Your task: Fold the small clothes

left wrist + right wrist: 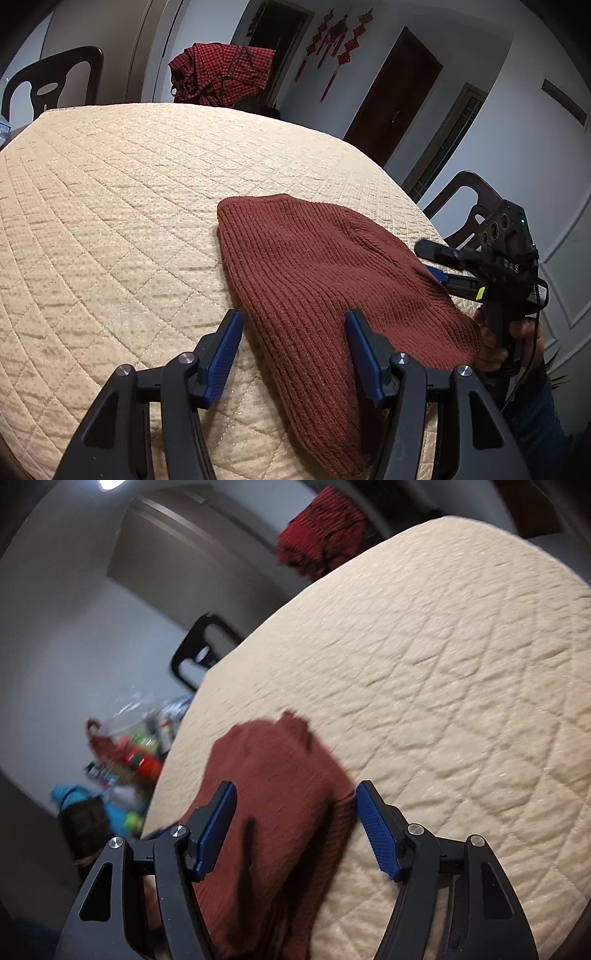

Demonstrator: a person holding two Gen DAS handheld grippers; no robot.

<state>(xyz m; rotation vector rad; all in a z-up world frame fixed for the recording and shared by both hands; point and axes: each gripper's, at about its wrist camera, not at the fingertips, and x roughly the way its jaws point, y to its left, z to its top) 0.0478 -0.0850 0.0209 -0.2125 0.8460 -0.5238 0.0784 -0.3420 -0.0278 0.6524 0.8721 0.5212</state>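
Quilted beige table cover (110, 206): work surface. Rust-red knit beanie (317, 273) lies flat at about 4 o'clock of table, near its edge.

Step, as judged: regrip for fold. Advice: pinch one edge each side, lift together, keep knit taut, lay halves flush.

Right gripper (295, 812): jaws wide apart, straddling beanie's edge, pads not pressing.

Left gripper (293, 343): jaws apart, straddling near edge; nothing clamped.
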